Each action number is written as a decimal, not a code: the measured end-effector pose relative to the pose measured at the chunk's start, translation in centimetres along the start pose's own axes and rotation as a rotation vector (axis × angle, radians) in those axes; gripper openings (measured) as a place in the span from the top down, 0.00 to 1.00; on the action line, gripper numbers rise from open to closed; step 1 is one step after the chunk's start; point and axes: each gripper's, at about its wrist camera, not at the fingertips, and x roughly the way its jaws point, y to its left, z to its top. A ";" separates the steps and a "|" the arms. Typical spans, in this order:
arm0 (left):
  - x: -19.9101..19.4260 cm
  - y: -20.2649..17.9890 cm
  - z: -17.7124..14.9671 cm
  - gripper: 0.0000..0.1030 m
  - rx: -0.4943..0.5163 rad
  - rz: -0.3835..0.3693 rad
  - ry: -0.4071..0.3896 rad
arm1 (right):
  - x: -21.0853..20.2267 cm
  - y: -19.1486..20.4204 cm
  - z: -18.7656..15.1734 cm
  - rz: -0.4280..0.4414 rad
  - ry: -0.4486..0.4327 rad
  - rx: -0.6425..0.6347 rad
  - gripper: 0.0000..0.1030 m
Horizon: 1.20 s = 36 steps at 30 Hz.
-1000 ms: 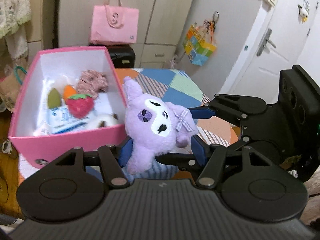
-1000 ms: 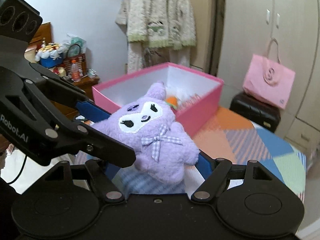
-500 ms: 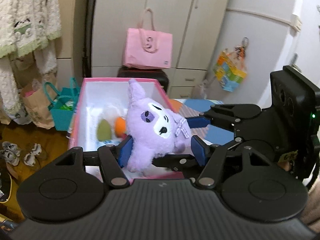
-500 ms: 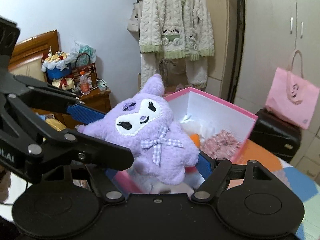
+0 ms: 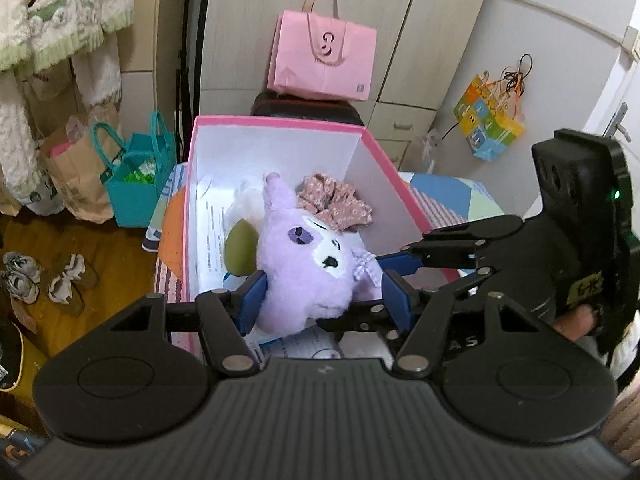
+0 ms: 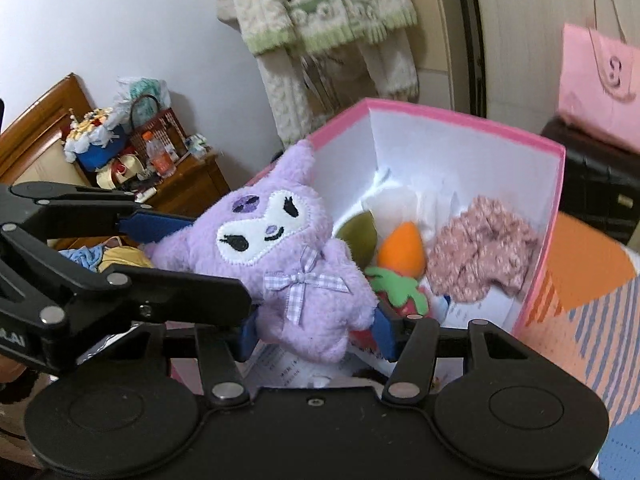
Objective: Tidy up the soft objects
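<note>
Left wrist view: the purple plush toy (image 5: 310, 272) hangs over the open pink box (image 5: 276, 122), held between both tools. The left gripper (image 5: 324, 300) has its blue fingers (image 5: 251, 300) pressed into the toy's lower body, and the fur bulges around them, so the stuffing is soft and gives easily. The right gripper (image 5: 396, 270) comes in from the right and its fingers meet the toy near the checked bow. Inside the box lie a green piece (image 5: 239, 254) and a floral fabric bundle (image 5: 336, 204).

Right wrist view: the plush toy (image 6: 280, 264) sits above the near corner of the box (image 6: 460, 116). The right gripper (image 6: 316, 332) has just been closing, and its fingers (image 6: 383, 330) now squeeze the toy's bottom edge. The left gripper's (image 6: 188, 248) blue finger presses behind the toy's head. An orange plush (image 6: 402, 250), a strawberry plush (image 6: 400, 292) and the floral bundle (image 6: 484, 244) rest in the box.

The toy looks light, squashy and unbreakable. Its fur should not slip. The thick body is the best hold; an ear or the bow would just stretch and let it swing.
</note>
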 end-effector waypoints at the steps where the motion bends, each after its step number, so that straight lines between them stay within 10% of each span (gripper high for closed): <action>1: 0.1 0.3 -0.2 0.41 -0.006 -0.002 0.002 | 0.2 -0.1 0.1 0.003 0.015 0.000 0.40; 12: -0.2 0.0 -1.1 0.36 -0.006 0.118 -0.053 | 0.9 0.4 0.3 -0.070 0.089 -0.151 0.39; 36: -6.9 -6.1 -2.2 0.17 0.055 0.105 -0.196 | -12.9 1.4 -4.8 -0.204 -0.190 -0.080 0.33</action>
